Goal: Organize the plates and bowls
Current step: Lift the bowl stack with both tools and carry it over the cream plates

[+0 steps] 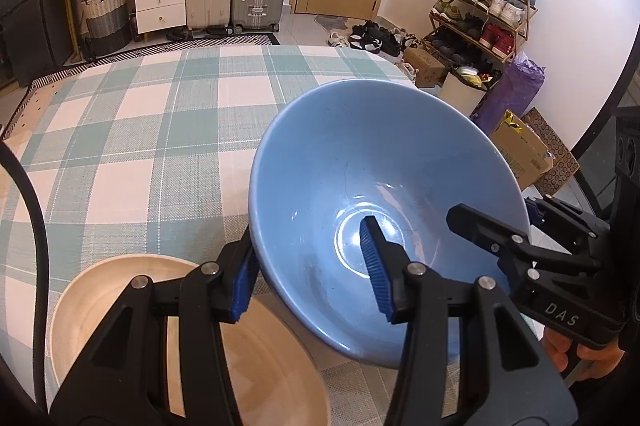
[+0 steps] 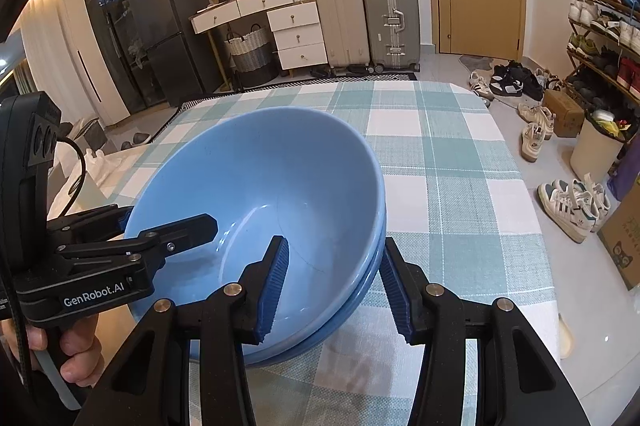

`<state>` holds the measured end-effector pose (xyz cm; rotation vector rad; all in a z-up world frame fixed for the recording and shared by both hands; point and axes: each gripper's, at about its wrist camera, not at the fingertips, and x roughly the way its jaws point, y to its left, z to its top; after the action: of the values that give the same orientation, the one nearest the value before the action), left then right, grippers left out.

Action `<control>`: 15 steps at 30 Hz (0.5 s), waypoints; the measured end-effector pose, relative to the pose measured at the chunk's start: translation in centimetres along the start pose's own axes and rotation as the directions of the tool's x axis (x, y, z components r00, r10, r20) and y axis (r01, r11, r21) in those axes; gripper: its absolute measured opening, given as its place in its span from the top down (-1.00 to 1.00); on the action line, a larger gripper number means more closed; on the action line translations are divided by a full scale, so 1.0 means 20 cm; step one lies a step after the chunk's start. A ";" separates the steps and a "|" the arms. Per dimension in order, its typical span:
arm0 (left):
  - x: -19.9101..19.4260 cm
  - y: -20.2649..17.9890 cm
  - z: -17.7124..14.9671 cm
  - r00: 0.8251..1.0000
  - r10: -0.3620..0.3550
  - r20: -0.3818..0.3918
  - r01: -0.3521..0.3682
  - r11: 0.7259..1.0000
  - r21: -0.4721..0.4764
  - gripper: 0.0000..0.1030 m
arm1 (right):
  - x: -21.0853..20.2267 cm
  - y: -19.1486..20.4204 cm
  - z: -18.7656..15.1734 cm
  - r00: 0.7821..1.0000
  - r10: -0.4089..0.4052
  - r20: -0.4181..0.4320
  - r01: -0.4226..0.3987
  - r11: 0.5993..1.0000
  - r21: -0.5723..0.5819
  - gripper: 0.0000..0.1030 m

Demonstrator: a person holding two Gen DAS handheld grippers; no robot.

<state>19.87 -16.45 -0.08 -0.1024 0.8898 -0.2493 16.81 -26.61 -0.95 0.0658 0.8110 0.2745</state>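
Note:
Two blue bowls (image 2: pixel 260 178) sit nested on the checked tablecloth (image 2: pixel 440 186); both rims show in the right wrist view. My right gripper (image 2: pixel 334 241) straddles their right-hand rim, one pad inside the top bowl and one against the outer wall, shut on them. My left gripper (image 1: pixel 308 234) clamps the opposite rim of the blue bowls (image 1: pixel 360 154) the same way, with one blue pad (image 1: pixel 376 266) inside. Each view also shows the other gripper: the right one (image 1: pixel 490 208) and the left one (image 2: pixel 171 216), each held by a hand.
A beige plate (image 1: pixel 100 298) lies under my left gripper, just left of the bowls. The cloth (image 1: pixel 140 130) stretches far ahead. Off the table's right edge are shoes (image 2: pixel 572 206), cardboard boxes and a white bin (image 2: pixel 596 150). A black cable (image 1: pixel 36 210) runs at the left.

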 end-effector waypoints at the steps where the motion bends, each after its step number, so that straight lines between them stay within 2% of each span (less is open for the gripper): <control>1: -0.01 0.00 0.00 1.000 0.000 0.003 0.000 1.000 0.000 0.13 | -0.01 0.00 0.00 1.000 0.000 0.002 0.000 1.000 -0.001 0.07; 15: -0.21 0.01 -0.03 0.998 0.015 0.060 -0.015 1.000 0.002 0.13 | -0.11 0.09 0.01 0.999 0.006 0.036 -0.005 1.000 -0.027 0.07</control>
<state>16.89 -15.11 2.60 -0.1006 0.8304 -0.2320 15.13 -25.51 0.93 0.0472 0.7715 0.2887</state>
